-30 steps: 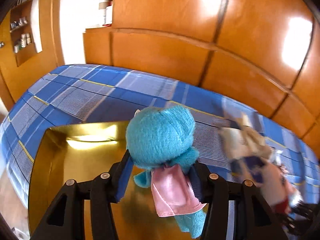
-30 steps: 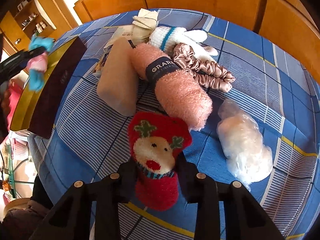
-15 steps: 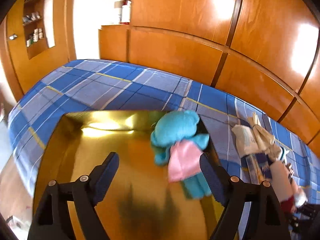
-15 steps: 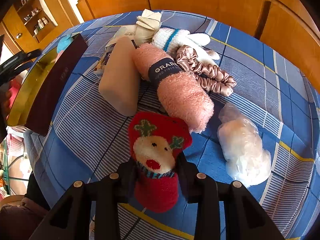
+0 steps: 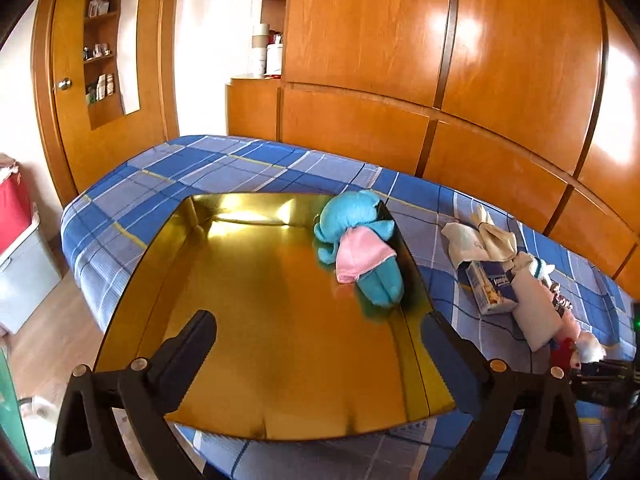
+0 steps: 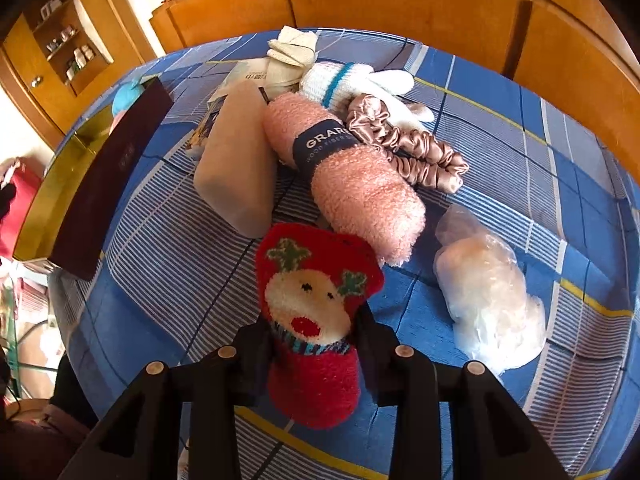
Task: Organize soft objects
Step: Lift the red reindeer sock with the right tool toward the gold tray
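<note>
Over the gold-lined box [image 5: 248,344] on the blue plaid bedspread [image 5: 224,168], the left gripper [image 5: 320,356] has just been opening and now stands spread wide with nothing between its fingers. The blue plush toy [image 5: 360,248] with its pink cape lies inside the box against the right-hand wall, up near the far corner — ahead of the gripper and a little right of its line, clear of both fingers. That drop looks done to me.

Off to the right, the right gripper [image 6: 316,344] is clamped on a red reindeer sock [image 6: 312,320], squeezing it by its lower part while the embroidered face pokes up past the fingertips. It hangs near the loose heap: a pink fuzzy roll [image 6: 352,176] with a dark paper band, a beige pad [image 6: 236,168] beside it, a satin scrunchie [image 6: 408,144], a white glove with a teal stripe [image 6: 348,80], and a clear plastic bag [image 6: 488,288] lying apart on the right. From this side the dark outer wall of the box [image 6: 108,184] sits well to the left of the heap.

My guess is the sock goes next — carried left over that wall and let go on the bare gold floor, which leaves plenty of room beside the plush. The left hand is free to fetch another piece from the heap.
</note>
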`<state>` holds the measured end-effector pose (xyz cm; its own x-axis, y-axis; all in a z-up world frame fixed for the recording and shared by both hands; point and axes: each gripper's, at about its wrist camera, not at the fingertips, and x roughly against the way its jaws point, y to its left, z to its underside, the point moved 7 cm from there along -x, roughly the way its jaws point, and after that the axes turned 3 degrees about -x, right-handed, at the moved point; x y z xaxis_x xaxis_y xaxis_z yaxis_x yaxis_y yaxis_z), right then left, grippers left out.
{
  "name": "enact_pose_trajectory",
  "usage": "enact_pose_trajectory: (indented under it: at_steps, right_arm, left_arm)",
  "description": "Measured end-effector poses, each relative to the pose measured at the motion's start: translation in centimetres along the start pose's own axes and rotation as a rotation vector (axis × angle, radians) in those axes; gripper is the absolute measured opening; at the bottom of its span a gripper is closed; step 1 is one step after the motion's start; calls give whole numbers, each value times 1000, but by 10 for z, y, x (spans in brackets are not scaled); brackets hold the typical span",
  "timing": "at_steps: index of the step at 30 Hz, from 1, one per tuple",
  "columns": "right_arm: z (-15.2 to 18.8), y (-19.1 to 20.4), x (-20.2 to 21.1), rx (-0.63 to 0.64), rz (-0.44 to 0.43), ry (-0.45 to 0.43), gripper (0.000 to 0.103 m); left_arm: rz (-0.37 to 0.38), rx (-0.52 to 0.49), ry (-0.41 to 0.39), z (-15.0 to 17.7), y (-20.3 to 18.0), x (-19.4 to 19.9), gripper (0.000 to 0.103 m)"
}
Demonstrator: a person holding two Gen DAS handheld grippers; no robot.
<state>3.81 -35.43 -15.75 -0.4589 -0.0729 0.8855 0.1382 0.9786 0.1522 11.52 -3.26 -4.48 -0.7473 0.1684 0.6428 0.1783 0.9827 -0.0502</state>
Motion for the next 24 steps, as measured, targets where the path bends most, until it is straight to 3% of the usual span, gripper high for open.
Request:
enact_pose_trajectory:
  at_steps: [11, 24]
  right_arm:
    - [3, 7, 2, 26, 52, -38, 36]
    - [14, 9, 10, -17, 114, -13, 28]
  left_arm:
    - [-49, 39, 26, 17, 12, 8, 103]
    - [-33, 30, 42, 25, 14, 6, 103]
